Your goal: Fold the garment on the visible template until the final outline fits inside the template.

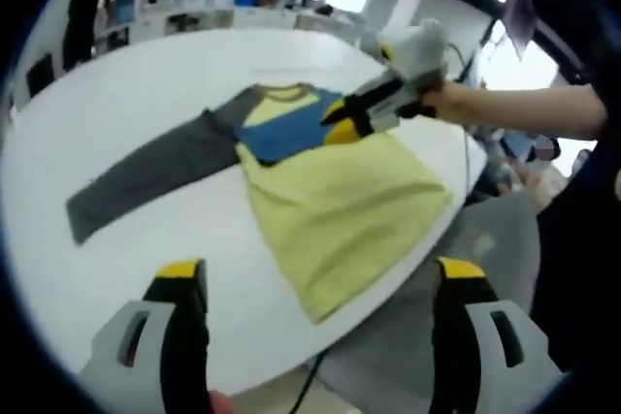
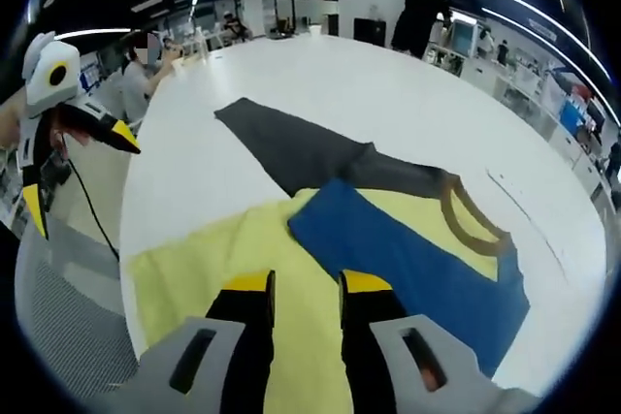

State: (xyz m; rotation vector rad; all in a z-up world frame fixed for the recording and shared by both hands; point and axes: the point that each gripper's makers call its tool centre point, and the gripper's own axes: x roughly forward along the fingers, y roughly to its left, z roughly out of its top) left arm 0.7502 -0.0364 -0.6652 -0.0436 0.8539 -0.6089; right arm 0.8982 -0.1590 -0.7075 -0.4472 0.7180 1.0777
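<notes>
— where's the garment [image 1: 320, 191] lying for you?
— flat on the table [image 1: 136, 94], near its edge. in your left gripper view one sleeve [image 1: 146, 174] stretches out to the left, and a folded panel [image 1: 291, 128] lies over the chest.
— and your grippers?
— your right gripper [image 2: 304, 290] hangs over the garment's body; your left gripper [image 1: 320, 273] sits off the table's edge.

Grey left gripper [image 1: 320, 283] and right gripper [image 2: 306, 288]; black yellow-tipped fingers [image 1: 181, 273].

From off the worktop [image 1: 126, 94] edge our left gripper view looks across; our right gripper view hangs close above. Both share the garment [image 1: 330, 191].
</notes>
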